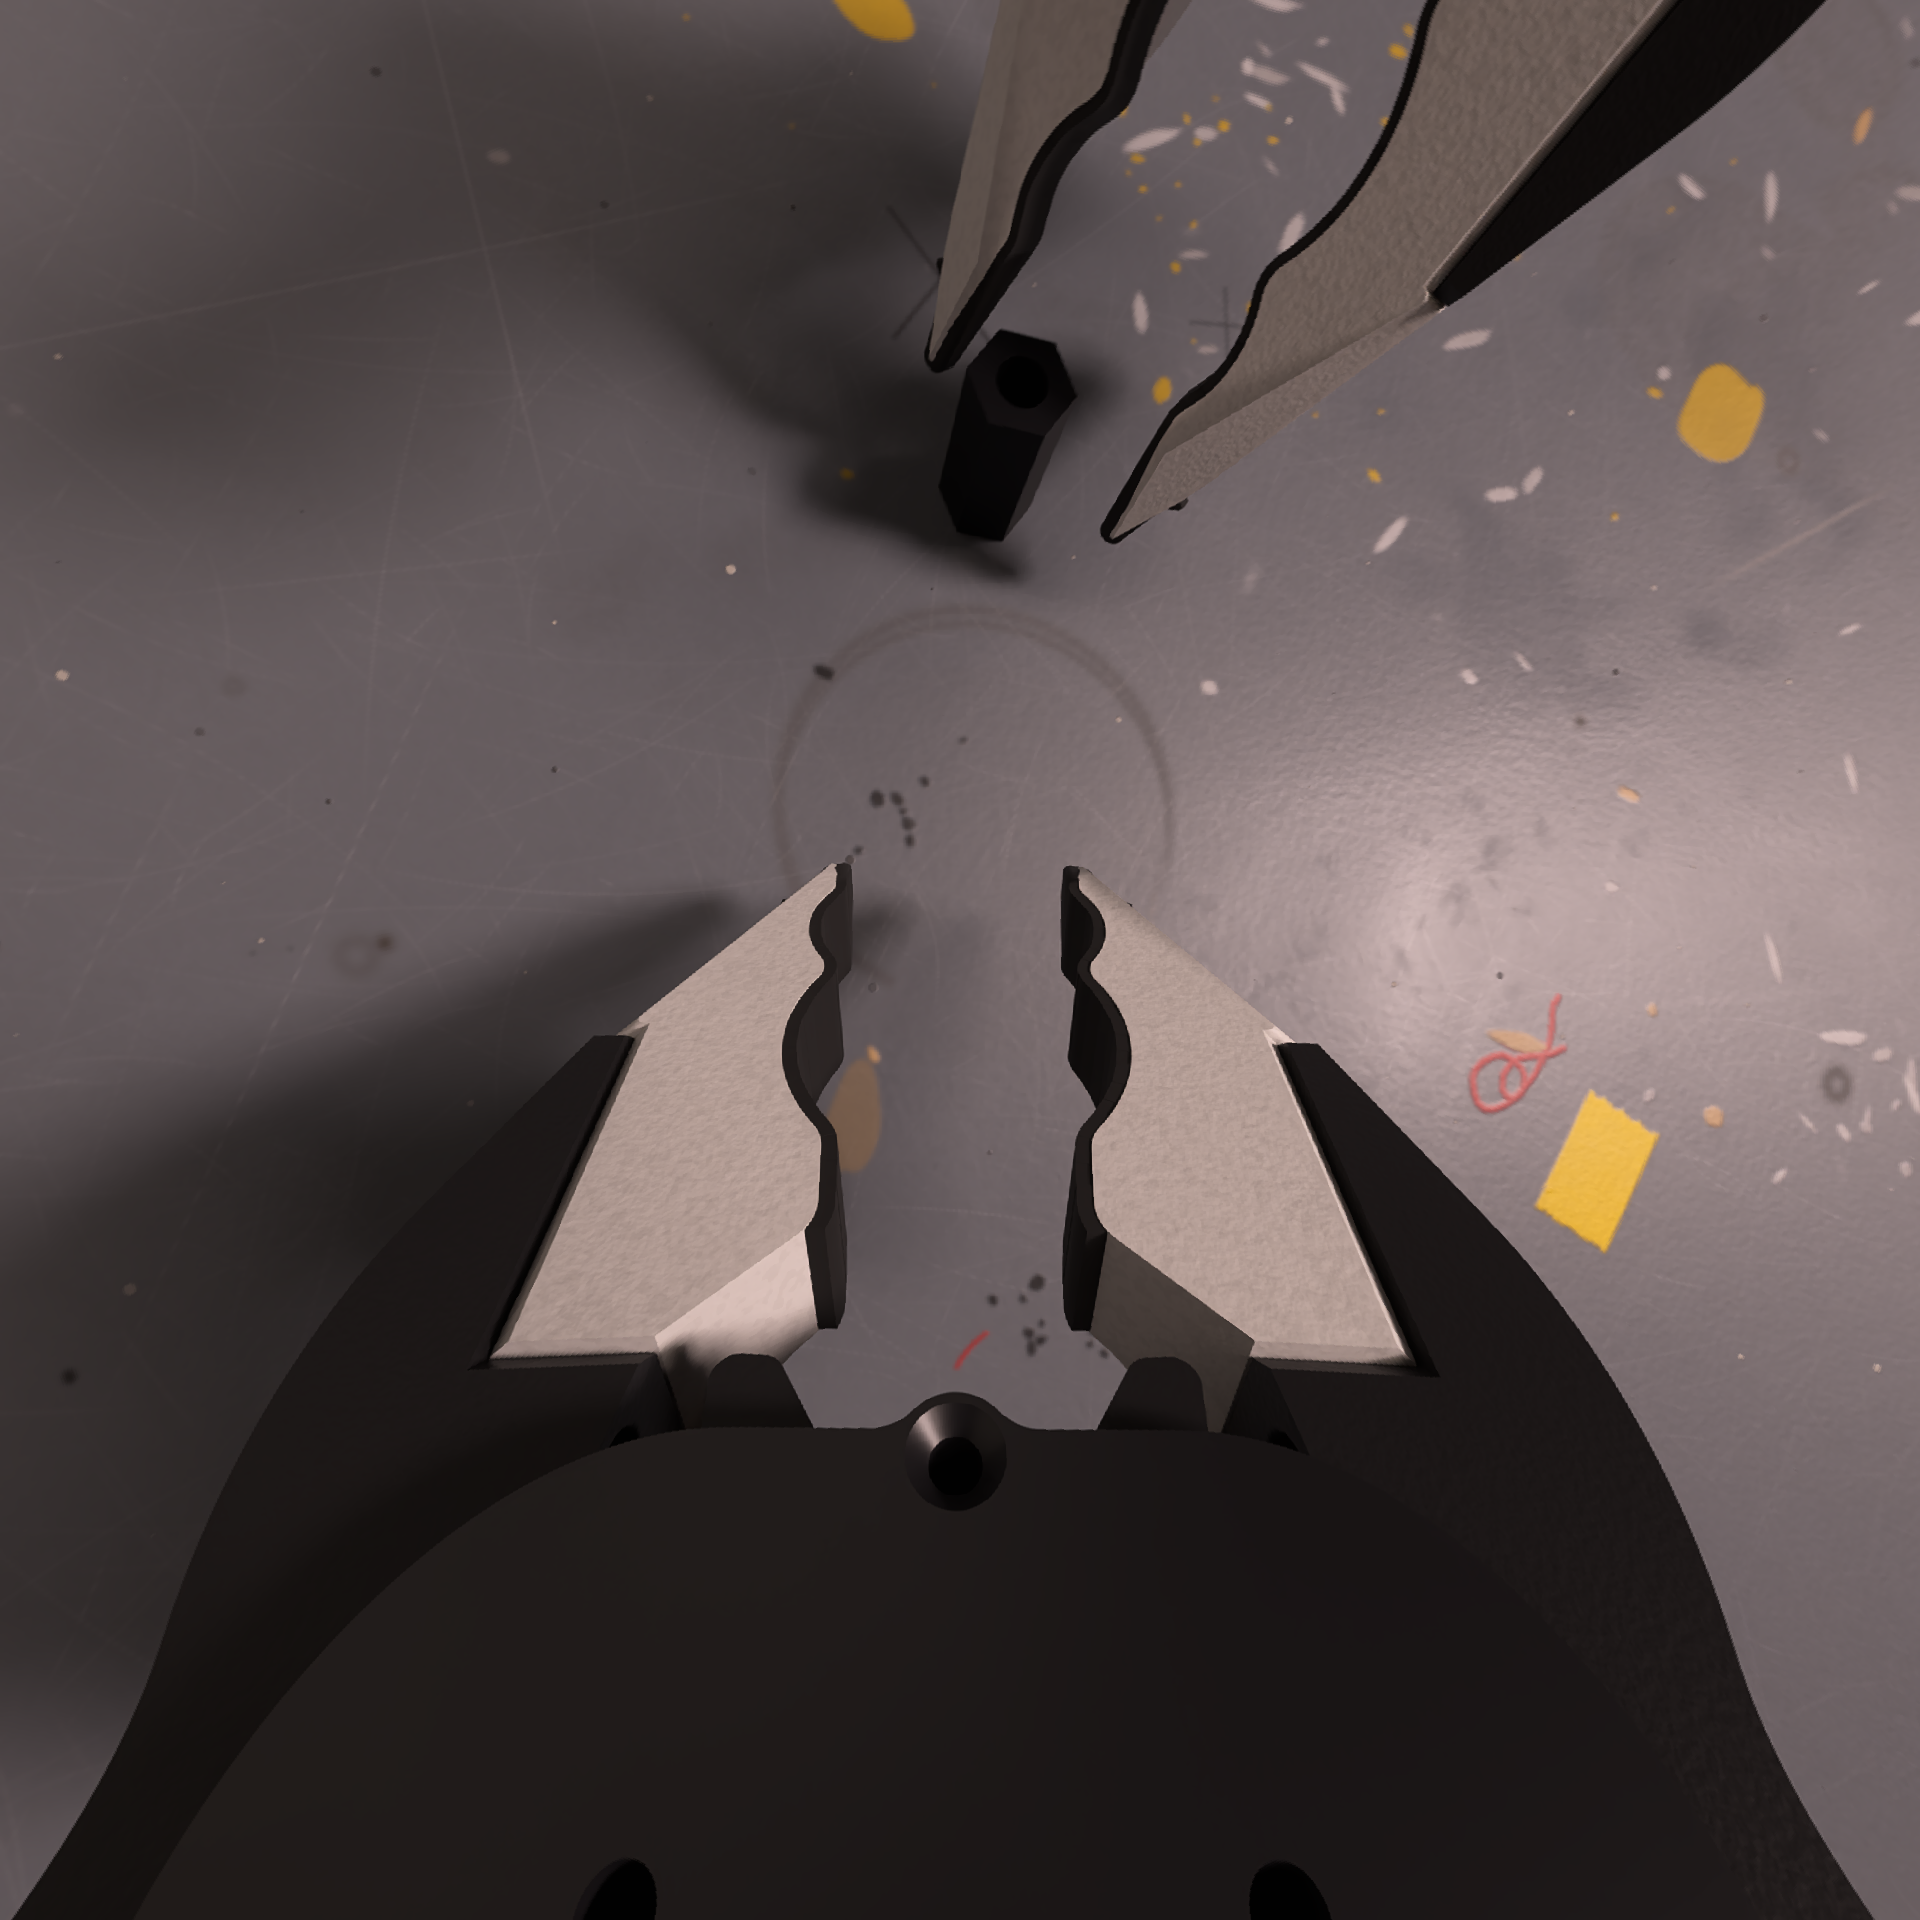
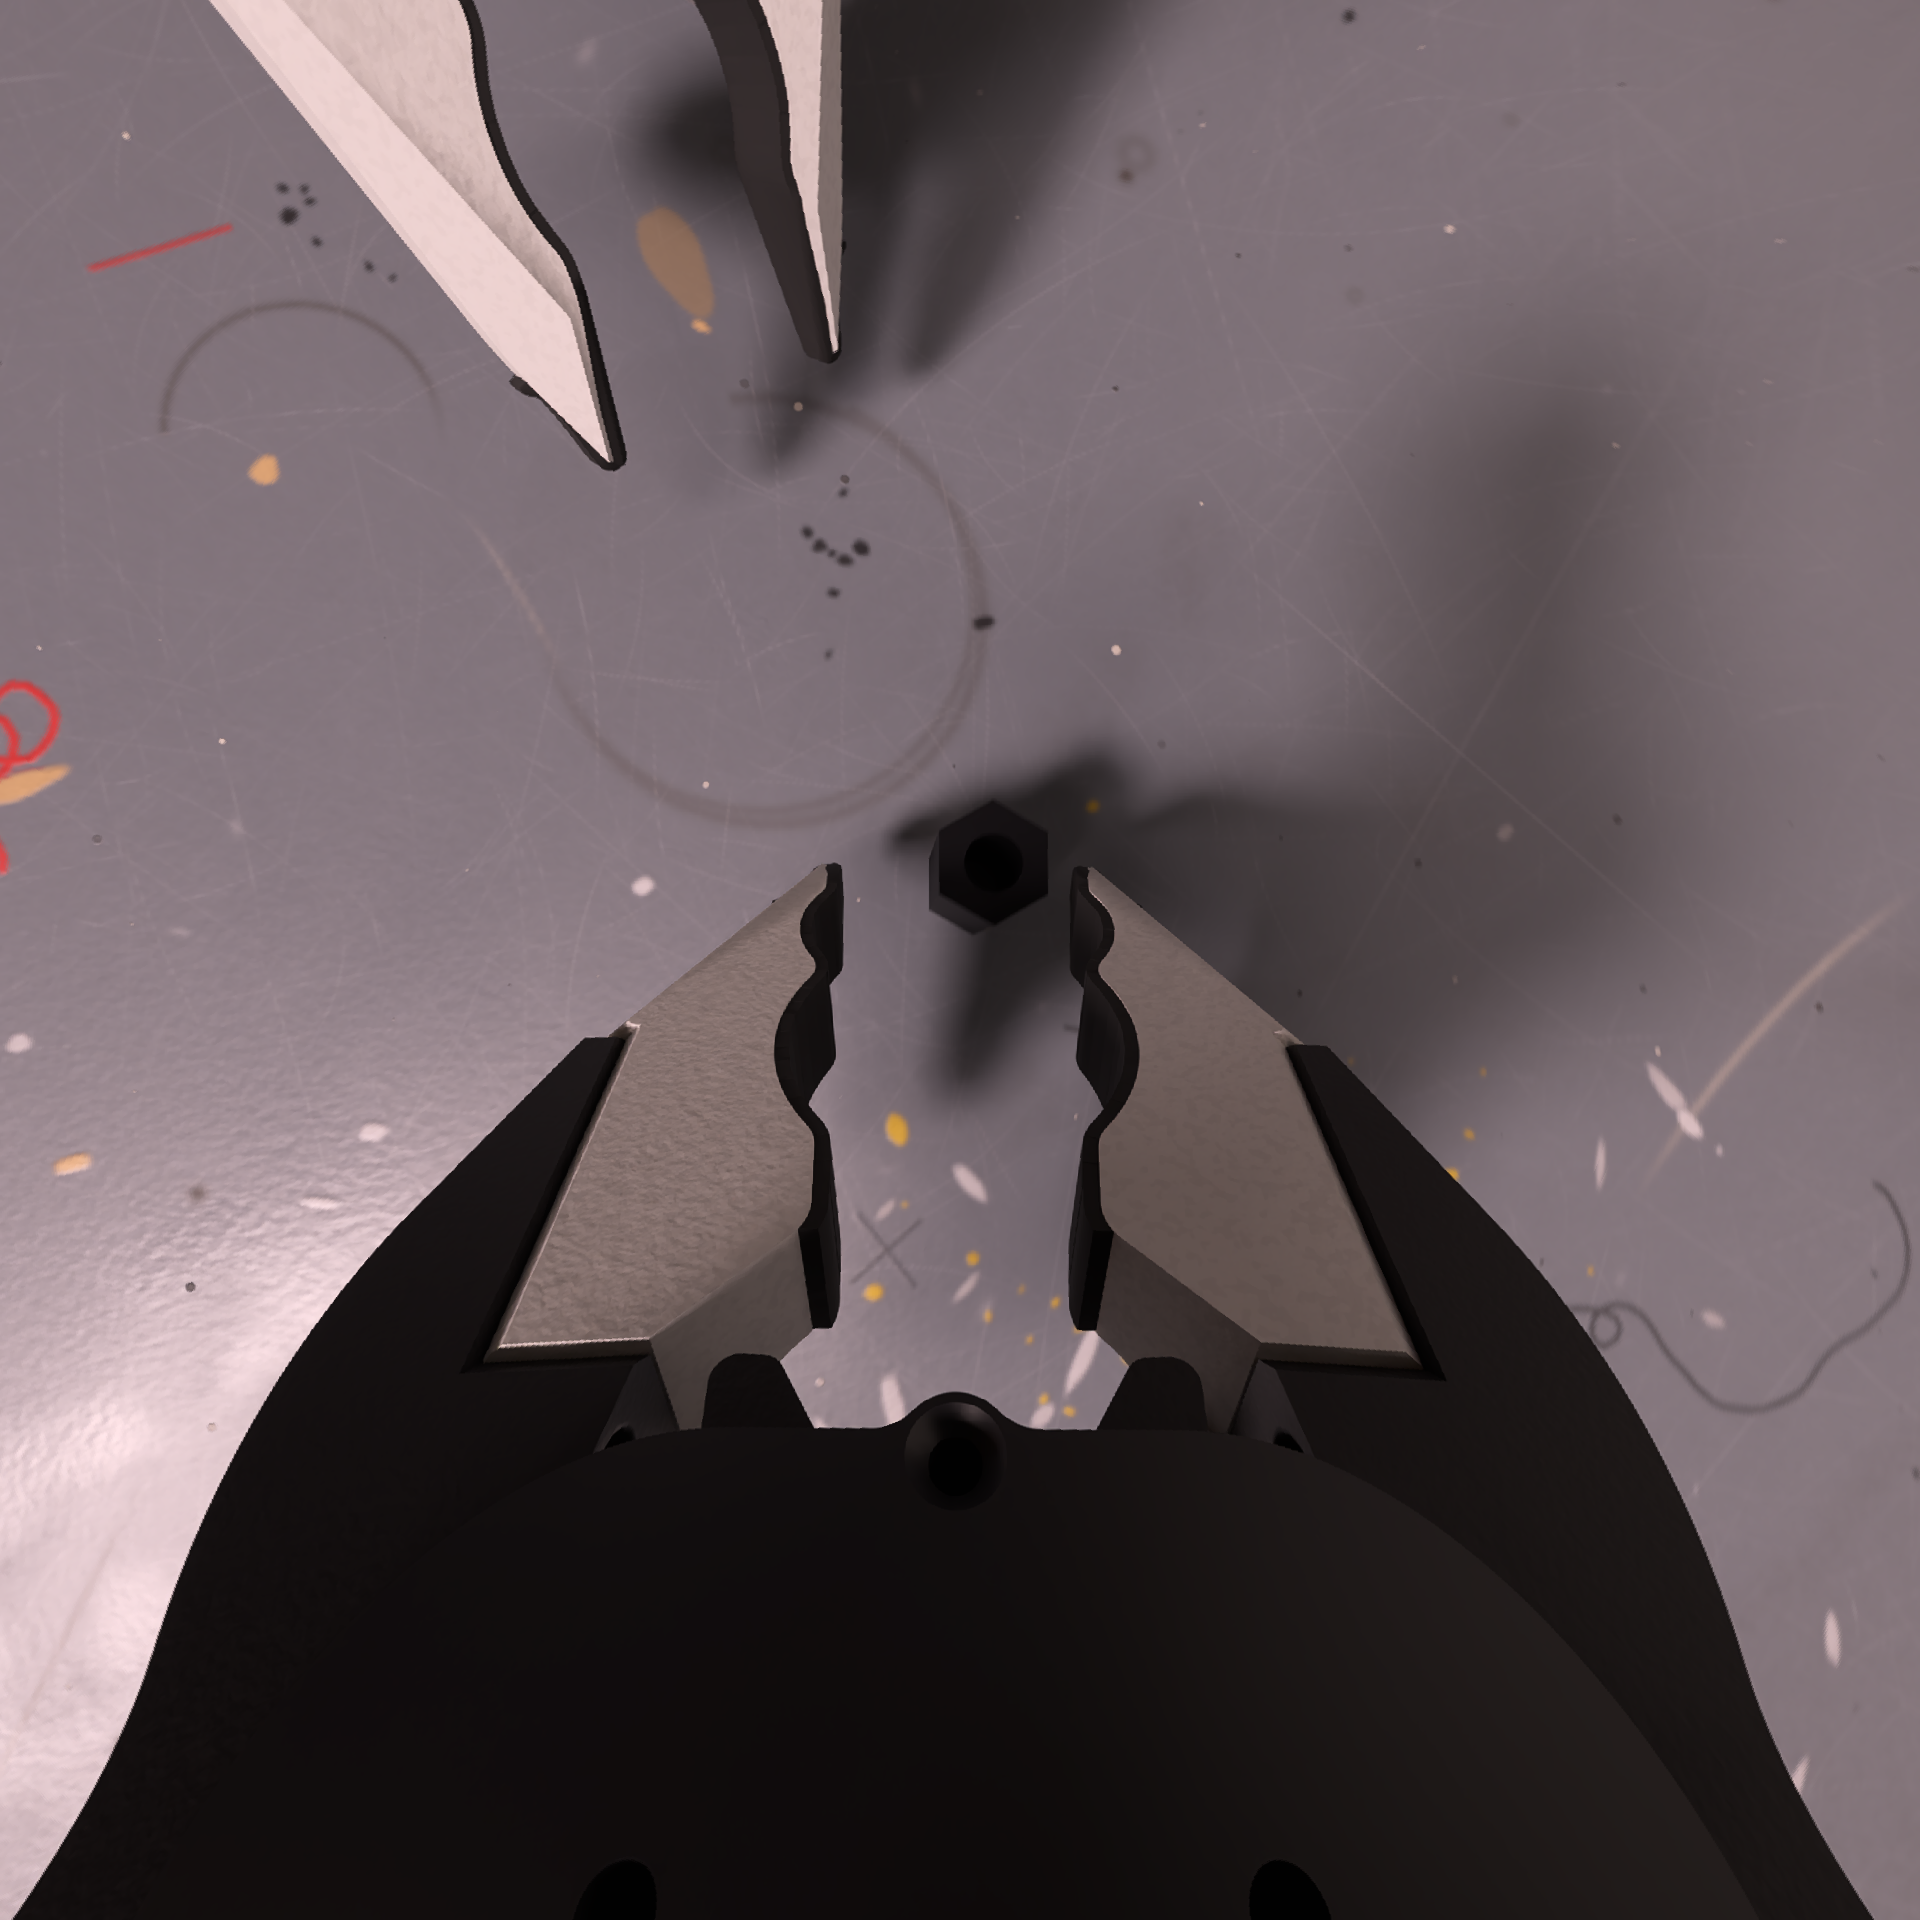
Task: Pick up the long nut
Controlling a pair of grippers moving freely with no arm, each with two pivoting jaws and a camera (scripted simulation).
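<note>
The long nut (image 1: 1003, 447) is a black hexagonal column with a round hole in its top, standing upright on the grey tabletop. In the right wrist view the long nut (image 2: 987, 868) sits just past and between my right gripper's fingertips, nearer the right one. My right gripper (image 2: 956, 883) is open and above the nut, not touching it. In the left wrist view the right gripper (image 1: 1023, 452) comes down from the top and its two fingers flank the nut. My left gripper (image 1: 956, 883) is open and empty, well short of the nut. It also shows far off in the right wrist view (image 2: 722, 410).
The grey tabletop (image 1: 416, 623) is scratched and speckled with white and yellow flecks. A yellow tape piece (image 1: 1595, 1169) and a red squiggle (image 1: 1512, 1065) lie to the right. A faint ring mark (image 1: 971, 769) lies between the two grippers.
</note>
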